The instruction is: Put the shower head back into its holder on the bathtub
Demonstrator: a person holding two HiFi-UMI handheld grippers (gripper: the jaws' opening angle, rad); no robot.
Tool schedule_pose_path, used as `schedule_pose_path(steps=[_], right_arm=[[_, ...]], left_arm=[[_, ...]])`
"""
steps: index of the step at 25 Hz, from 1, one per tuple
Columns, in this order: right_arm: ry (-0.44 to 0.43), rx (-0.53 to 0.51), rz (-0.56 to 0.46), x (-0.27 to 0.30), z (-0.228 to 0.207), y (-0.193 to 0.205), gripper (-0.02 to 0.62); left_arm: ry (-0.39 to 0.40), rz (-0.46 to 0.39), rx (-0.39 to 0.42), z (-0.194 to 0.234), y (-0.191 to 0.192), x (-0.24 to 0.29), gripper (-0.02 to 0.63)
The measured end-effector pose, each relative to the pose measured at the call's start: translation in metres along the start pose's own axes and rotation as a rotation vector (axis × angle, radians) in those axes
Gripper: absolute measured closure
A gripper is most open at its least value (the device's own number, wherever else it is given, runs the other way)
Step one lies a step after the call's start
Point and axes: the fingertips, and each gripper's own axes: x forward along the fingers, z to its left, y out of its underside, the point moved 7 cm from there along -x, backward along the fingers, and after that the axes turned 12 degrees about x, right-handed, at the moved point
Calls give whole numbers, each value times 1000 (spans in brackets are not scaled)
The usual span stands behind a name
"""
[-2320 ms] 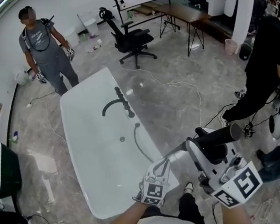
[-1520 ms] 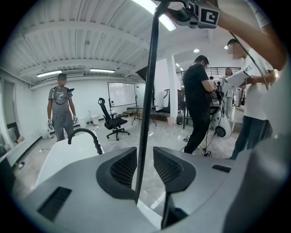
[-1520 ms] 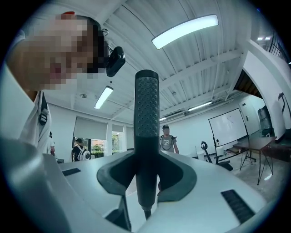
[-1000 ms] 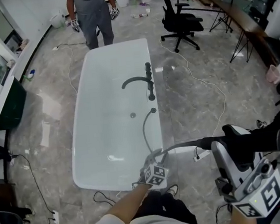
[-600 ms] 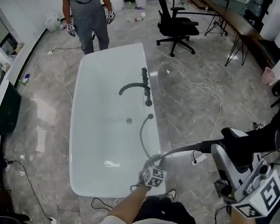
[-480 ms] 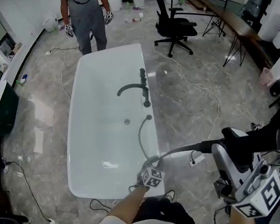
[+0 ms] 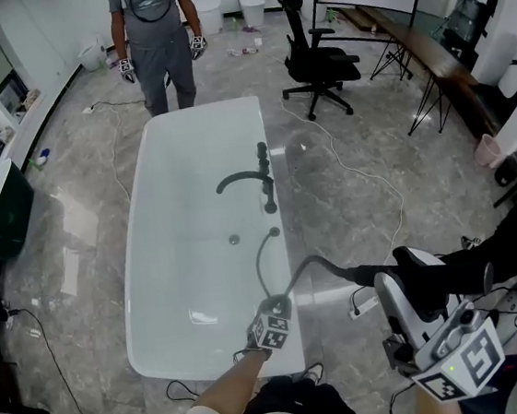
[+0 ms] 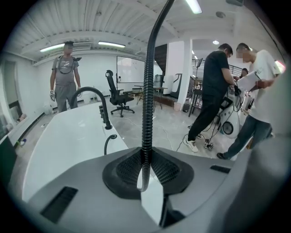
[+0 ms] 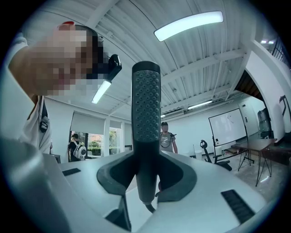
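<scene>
Well, we stand on a grey marbled floor (image 7: 369, 115) in a big workroom. An office chair (image 7: 316, 60), a long desk (image 7: 436, 56) and a person (image 7: 153, 28) are beyond the far end of the white bathtub (image 7: 167, 258). On its bottom we see a drain (image 7: 233, 239), and a dark tap (image 7: 244, 179) arches in from the right rim. Our left gripper (image 7: 274, 306) is clenched on the ribbed hose (image 8: 147, 91) at the tub's near right corner. Our right gripper (image 9: 145, 179) grasps the shower head (image 9: 145, 113) (off to the tub's right, over the floor).
</scene>
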Motion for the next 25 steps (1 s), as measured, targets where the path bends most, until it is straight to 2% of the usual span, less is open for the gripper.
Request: schedule_pose_path(steps=[5, 12, 17, 21, 25], right_arm=[[16, -30, 8, 5, 1, -2, 463], [41, -65, -26, 2, 5, -17, 463], [34, -75, -69, 8, 7, -30, 465], [25, -75, -104, 12, 9, -52, 465], [15, -16, -134, 15, -4, -62, 465]], left_arm=[[-52, -99, -16, 23, -45, -10, 546], [-110, -294, 50, 57, -123, -35, 546], [-153, -401, 97, 88, -175, -63, 546], [-146, -413, 144, 98, -192, -73, 546], [-125, -371, 169, 89, -181, -67, 546]])
